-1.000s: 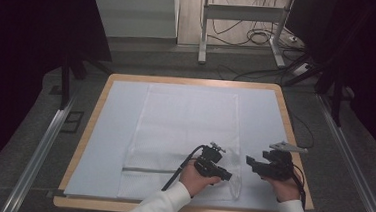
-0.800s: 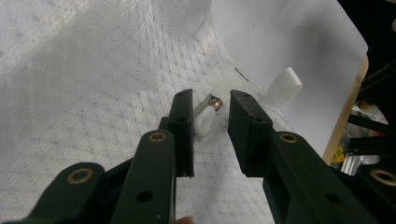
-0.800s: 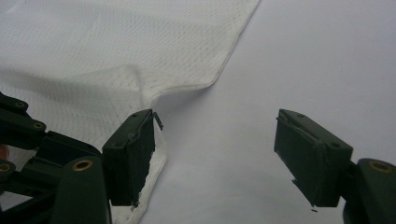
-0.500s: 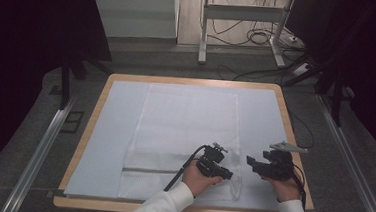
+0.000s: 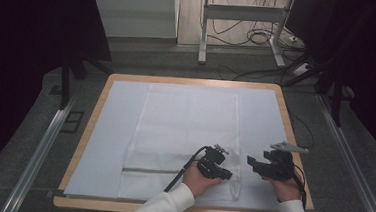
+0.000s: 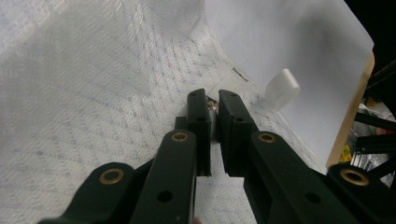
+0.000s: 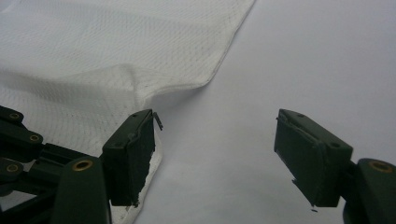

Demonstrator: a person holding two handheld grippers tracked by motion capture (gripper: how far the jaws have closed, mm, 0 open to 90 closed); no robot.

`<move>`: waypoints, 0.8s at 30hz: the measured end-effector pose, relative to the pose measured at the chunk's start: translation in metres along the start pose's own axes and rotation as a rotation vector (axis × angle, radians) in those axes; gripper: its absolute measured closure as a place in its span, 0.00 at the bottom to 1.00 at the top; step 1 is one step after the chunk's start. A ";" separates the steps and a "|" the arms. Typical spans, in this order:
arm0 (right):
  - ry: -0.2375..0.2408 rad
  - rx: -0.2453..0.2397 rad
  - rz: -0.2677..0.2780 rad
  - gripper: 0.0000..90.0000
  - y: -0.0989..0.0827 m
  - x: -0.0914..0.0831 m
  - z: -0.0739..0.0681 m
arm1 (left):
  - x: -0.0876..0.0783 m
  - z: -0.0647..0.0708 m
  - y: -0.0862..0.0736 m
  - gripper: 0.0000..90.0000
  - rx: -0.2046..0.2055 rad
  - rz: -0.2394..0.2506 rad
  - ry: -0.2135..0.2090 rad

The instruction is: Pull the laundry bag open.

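Observation:
A white mesh bag (image 5: 184, 126) lies flat on the pale sheet (image 5: 106, 140) that covers the table. A grey zipper line (image 5: 146, 171) runs along its near end. My left gripper (image 5: 227, 175) rests on the bag's near right corner. In the left gripper view its jaws (image 6: 212, 100) are pinched on a small metal zipper pull (image 6: 213, 103), with a white tab (image 6: 281, 88) just beyond. My right gripper (image 5: 252, 163) hovers over the sheet just right of the bag, open. In the right gripper view (image 7: 217, 135) its jaws are wide apart, with the bag's raised edge (image 7: 140, 79) beside one jaw.
The table's wooden rim (image 5: 88, 129) frames the sheet. Metal rails (image 5: 43, 146) run along both sides on the floor. A desk frame (image 5: 204, 27) and cables (image 5: 261, 38) stand beyond the far edge. The sheet right of the bag (image 7: 303, 56) is bare.

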State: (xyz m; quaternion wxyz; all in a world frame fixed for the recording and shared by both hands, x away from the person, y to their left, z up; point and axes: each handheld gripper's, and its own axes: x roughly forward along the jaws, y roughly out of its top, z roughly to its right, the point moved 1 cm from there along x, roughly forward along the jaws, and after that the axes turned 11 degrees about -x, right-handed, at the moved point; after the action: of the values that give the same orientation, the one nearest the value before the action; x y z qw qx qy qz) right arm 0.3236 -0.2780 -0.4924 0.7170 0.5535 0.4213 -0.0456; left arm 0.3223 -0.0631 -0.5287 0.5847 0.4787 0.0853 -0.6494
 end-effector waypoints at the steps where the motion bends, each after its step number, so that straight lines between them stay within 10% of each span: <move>1: -0.002 -0.002 -0.001 0.32 0.000 0.000 0.000 | -0.001 0.000 0.000 0.95 0.002 0.004 -0.005; 24: 0.010 0.027 0.010 0.30 0.000 -0.004 0.005 | -0.042 -0.004 -0.002 0.96 0.028 0.073 -0.080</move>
State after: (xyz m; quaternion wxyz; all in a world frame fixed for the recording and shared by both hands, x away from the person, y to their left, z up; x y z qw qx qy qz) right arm 0.3239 -0.2834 -0.4897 0.7076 0.5652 0.4217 -0.0450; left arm 0.3172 -0.0311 -0.5010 0.6042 0.4635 0.0353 -0.6472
